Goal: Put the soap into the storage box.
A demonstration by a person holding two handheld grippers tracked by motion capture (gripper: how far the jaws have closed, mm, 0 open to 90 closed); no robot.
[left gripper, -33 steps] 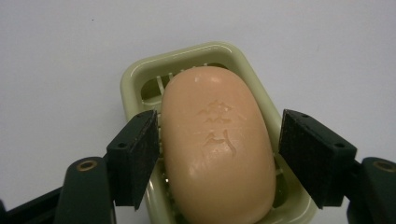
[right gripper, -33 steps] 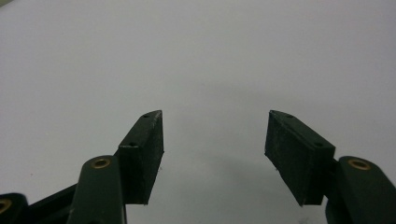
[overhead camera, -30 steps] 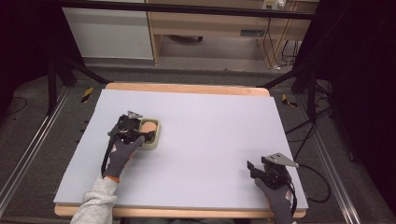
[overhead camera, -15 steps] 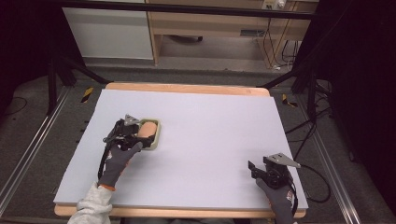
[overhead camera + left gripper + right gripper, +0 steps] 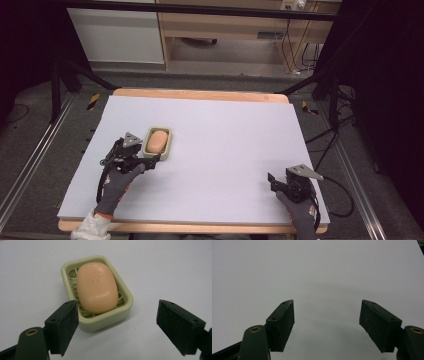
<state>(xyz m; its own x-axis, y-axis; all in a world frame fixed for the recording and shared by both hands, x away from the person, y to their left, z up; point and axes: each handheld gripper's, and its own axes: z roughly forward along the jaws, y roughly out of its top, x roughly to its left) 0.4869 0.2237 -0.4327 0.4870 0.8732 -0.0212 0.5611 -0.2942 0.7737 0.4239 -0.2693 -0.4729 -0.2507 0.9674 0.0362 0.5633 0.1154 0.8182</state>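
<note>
Peach soap bar is lying in green soap dish, long axis along dish; left gripper jaws, just opening, are standing apart, just short of dish.

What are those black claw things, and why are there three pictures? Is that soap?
No robot here: a person in grey gloves holds a pair of tongs in each hand. The left tongs and the right tongs each carry a small camera. One picture comes from a camera high above the table, looking down. The other two look out along each pair of tongs, so you see their black pads up close. On the table sits a pale green soap dish with a peach-coloured bar of soap lying in it. The left tongs have just been opening, and the soap dish sits just beyond them, untouched. The right tongs have been opening too, with nothing between them. Nothing is being held.
</note>
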